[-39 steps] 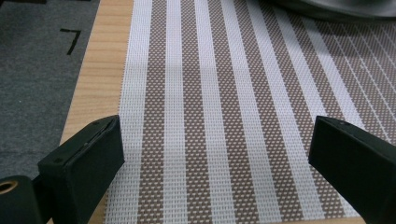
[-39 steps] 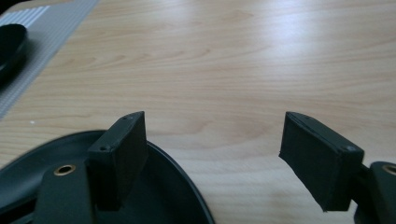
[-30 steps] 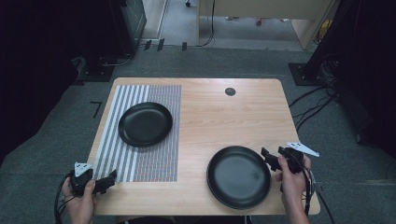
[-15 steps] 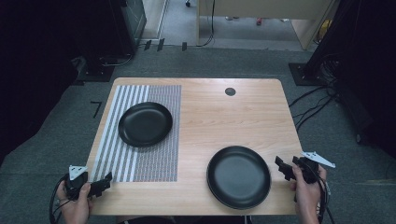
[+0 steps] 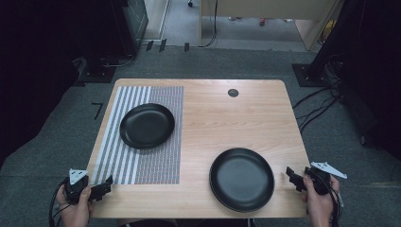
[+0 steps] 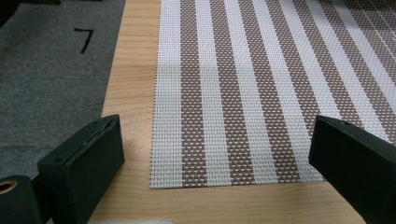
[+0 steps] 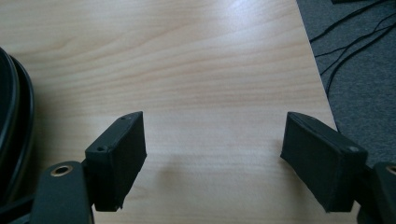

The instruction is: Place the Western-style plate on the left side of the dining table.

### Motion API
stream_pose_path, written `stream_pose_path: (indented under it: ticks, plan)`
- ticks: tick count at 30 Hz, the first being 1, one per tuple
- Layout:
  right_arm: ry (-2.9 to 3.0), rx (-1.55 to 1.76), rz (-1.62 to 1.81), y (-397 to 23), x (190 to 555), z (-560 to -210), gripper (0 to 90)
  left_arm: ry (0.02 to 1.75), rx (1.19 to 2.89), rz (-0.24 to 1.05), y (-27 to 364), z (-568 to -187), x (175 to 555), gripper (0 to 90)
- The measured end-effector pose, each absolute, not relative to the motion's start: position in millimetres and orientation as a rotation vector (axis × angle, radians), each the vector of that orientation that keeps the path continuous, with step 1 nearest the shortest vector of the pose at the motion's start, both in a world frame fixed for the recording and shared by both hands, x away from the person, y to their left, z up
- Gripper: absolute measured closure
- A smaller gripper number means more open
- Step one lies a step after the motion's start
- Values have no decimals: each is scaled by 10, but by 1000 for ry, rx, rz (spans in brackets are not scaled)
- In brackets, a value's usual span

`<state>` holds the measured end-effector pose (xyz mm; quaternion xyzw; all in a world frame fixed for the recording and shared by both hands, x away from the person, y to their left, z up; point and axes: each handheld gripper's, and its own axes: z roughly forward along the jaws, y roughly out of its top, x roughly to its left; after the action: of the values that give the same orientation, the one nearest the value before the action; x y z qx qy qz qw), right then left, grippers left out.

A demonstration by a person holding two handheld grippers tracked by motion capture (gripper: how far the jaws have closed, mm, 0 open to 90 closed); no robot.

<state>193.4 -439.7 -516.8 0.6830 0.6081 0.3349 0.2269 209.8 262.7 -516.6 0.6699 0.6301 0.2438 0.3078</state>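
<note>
Two black plates sit on the wooden surface [image 5: 227, 123] in the high view: the far plate [image 5: 147, 125] lies on the striped placemat [image 5: 156, 161] at the left, and the near plate [image 5: 242, 178] lies on bare wood toward the near right. Left hand-held gripper [image 5: 101, 189] hovers at the near left corner, right hand-held gripper [image 5: 294, 177] just right of the near plate, apart from it. Left gripper view: jaws spread wide, holding nothing, over the near edge of the striped placemat [image 6: 261, 93]. Right gripper view: jaws wide apart and empty above bare wood, with the near plate's rim [image 7: 14, 107] at the left edge.
</note>
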Motion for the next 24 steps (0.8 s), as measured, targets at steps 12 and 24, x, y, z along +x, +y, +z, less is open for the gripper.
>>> stream_pose_path:
  ticks: [12,24]
  plan:
    - [1700,1766,784,-4334,1829,-5251,199,1654,1791,661,2615,-5175,2097,29]
    - [1702,1764,785,-4323,1822,-5252,199,1637,1804,708,2564,-5207,2086,27]
